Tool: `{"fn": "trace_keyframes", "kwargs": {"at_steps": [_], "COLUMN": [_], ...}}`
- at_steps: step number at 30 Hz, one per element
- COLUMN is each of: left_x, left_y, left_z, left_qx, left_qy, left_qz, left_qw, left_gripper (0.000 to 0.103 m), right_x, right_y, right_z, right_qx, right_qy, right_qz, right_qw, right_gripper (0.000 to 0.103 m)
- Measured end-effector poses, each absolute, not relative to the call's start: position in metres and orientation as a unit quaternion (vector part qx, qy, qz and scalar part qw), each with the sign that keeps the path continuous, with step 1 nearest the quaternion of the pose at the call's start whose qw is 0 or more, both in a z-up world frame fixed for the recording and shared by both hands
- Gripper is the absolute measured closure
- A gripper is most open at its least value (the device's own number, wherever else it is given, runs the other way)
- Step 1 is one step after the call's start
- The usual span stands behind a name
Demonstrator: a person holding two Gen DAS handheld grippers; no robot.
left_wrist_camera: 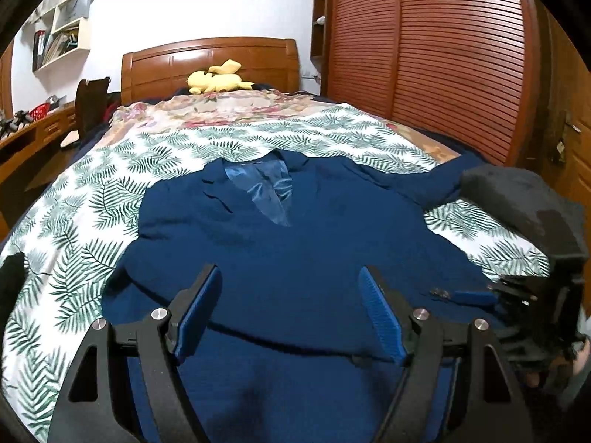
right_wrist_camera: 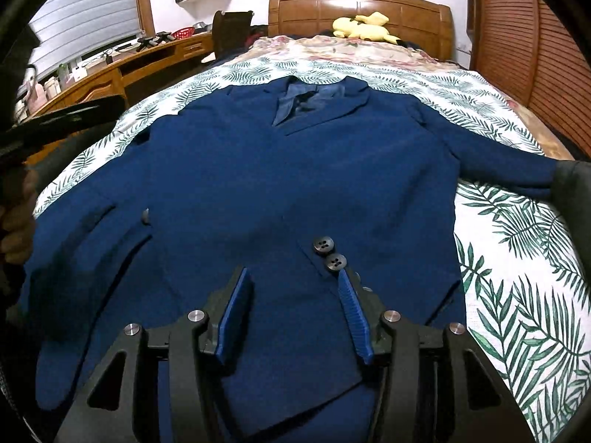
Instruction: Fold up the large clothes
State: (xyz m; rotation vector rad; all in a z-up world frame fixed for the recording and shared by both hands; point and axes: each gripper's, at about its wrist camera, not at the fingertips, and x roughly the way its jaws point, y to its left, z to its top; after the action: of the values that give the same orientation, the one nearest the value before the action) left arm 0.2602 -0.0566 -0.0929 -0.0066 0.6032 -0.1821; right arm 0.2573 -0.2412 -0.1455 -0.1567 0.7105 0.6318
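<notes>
A navy blue suit jacket (left_wrist_camera: pixel 295 236) lies face up on the bed, collar toward the headboard; it also shows in the right wrist view (right_wrist_camera: pixel 295 170). Its shiny lining (left_wrist_camera: pixel 266 188) shows at the neck. Its right sleeve (right_wrist_camera: pixel 495 155) stretches out to the side. Two dark buttons (right_wrist_camera: pixel 329 253) sit near the front hem. My left gripper (left_wrist_camera: pixel 290 280) is open and empty above the jacket's lower left part. My right gripper (right_wrist_camera: pixel 293 277) is open and empty above the lower front, its right finger beside the buttons. The right gripper also shows at the right edge of the left wrist view (left_wrist_camera: pixel 517 295).
The bed carries a leaf-print sheet (right_wrist_camera: pixel 524 280) and a floral blanket (left_wrist_camera: pixel 229 107). A yellow plush toy (left_wrist_camera: pixel 218 78) lies by the wooden headboard (left_wrist_camera: pixel 210 59). A slatted wooden wardrobe (left_wrist_camera: pixel 424 55) stands on the right. A desk (right_wrist_camera: pixel 110 70) and chair (right_wrist_camera: pixel 231 29) stand on the left.
</notes>
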Motion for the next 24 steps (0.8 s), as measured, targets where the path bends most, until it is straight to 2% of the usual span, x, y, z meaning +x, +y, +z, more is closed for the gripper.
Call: {"fn": "trace_keyframes", "kwargs": {"at_steps": [7, 17, 19, 24], "left_x": [0.278, 0.274, 0.273, 0.272], "left_y": [-0.059, -0.069, -0.068, -0.068], "left_z": [-0.123, -0.128, -0.129, -0.128], "left_qx": [-0.007, 0.006, 0.006, 0.003], "left_qy": [0.315, 0.312, 0.311, 0.310], "left_qz": [-0.113, -0.136, -0.138, -0.146], "left_qw": [0.942, 0.940, 0.940, 0.939], "left_gripper": [0.026, 0.026, 0.026, 0.026], "right_x": [0.245, 0.239, 0.235, 0.244], "right_y": [-0.237, -0.261, -0.269, -0.300], "right_z": [-0.146, -0.137, -0.127, -0.105], "right_qx": [-0.079, -0.032, -0.036, -0.039], "right_qy": [0.329, 0.316, 0.300, 0.282], "right_qz": [0.303, 0.301, 0.275, 0.235], "right_qw": [0.891, 0.899, 0.913, 0.929], "right_gripper": [0.049, 0.049, 0.041, 0.039]}}
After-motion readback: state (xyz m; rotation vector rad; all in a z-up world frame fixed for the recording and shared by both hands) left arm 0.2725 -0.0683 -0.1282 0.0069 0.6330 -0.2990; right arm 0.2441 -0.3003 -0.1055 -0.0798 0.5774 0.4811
